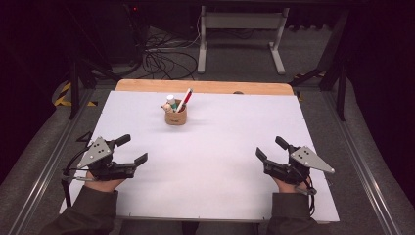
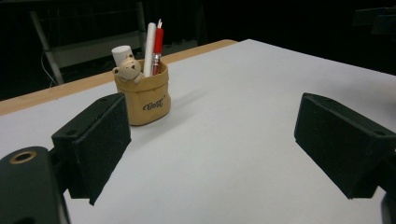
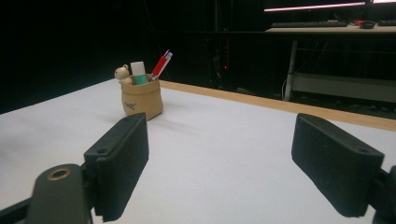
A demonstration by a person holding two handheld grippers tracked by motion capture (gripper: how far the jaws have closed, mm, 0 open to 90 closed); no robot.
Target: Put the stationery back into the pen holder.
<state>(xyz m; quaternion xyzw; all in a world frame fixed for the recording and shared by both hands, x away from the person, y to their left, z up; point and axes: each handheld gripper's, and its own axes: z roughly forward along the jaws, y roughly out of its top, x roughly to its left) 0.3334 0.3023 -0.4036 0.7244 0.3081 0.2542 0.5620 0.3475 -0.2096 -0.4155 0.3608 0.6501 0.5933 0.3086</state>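
1. At the left of the high view, the left gripper (image 1: 131, 149) rests low on the white table sheet (image 1: 220, 161), a person's hand behind it, jaws spread wide with nothing between them.
2. The tan pouch holder (image 1: 175, 116) stands upright well ahead of that gripper and off to its right, clear of both jaws. In the left gripper view the tan pouch holder (image 2: 144, 98) rises just behind the tip of the left-hand jaw, well apart from it.
3. Inside the holder sit a red pen (image 1: 185, 100), tilted to the right, a white-capped tube (image 1: 170, 99) and a small bear figure (image 2: 127, 70) at the rim.
4. At the right, the right gripper (image 1: 269, 148) lies near the sheet's front edge, jaws likewise spread and empty.
5. From this gripper the holder is well ahead and off to its left; in the right gripper view the holder (image 3: 142, 97) stands beyond the left-hand jaw, with bare sheet between.
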